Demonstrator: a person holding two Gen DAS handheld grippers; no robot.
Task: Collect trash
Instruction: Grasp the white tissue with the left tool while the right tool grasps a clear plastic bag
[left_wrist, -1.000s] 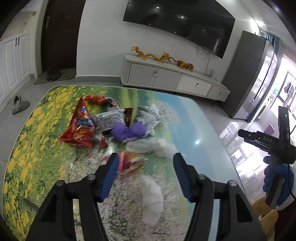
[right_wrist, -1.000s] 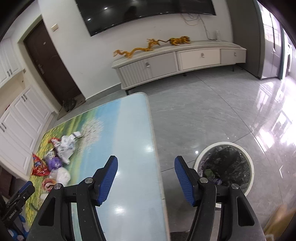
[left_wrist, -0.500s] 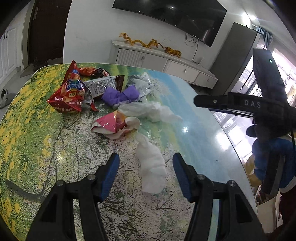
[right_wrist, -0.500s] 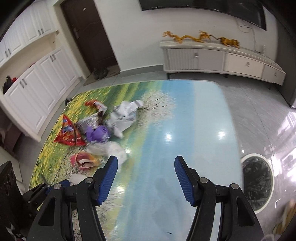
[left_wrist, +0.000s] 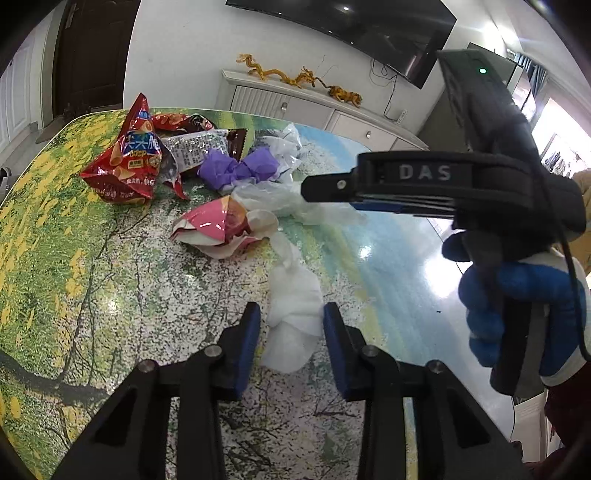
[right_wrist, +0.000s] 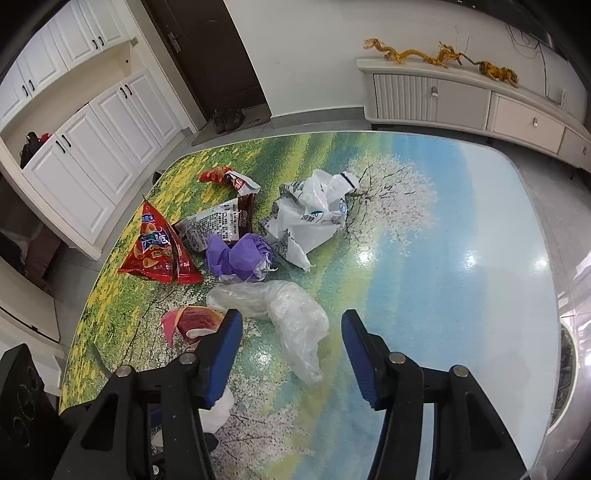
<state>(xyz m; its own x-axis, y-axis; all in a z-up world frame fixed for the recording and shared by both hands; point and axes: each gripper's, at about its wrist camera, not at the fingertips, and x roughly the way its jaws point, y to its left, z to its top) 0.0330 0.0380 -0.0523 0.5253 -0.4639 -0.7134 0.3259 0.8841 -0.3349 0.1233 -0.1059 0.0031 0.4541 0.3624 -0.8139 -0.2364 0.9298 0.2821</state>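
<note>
**Left wrist view: tissue framed for pickup**

The left gripper (left_wrist: 291, 321) straddled the white tissue (left_wrist: 293, 314) on the table (left_wrist: 74, 277), jaws apart, not yet pinching. The right gripper (right_wrist: 291, 343) hovered spread above the clear bag (right_wrist: 291, 314).

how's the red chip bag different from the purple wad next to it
The red chip bag is a printed, glossy foil packet, while the purple wad is plain, matte and unprinted. The chip bag stands up in a pointed triangle; the purple wad is a rounded, crumpled lump with no clear shape. The chip bag lies nearer the table's edge on the cabinet side, the purple wad further in. Both rest on the table, ungripped.
</note>
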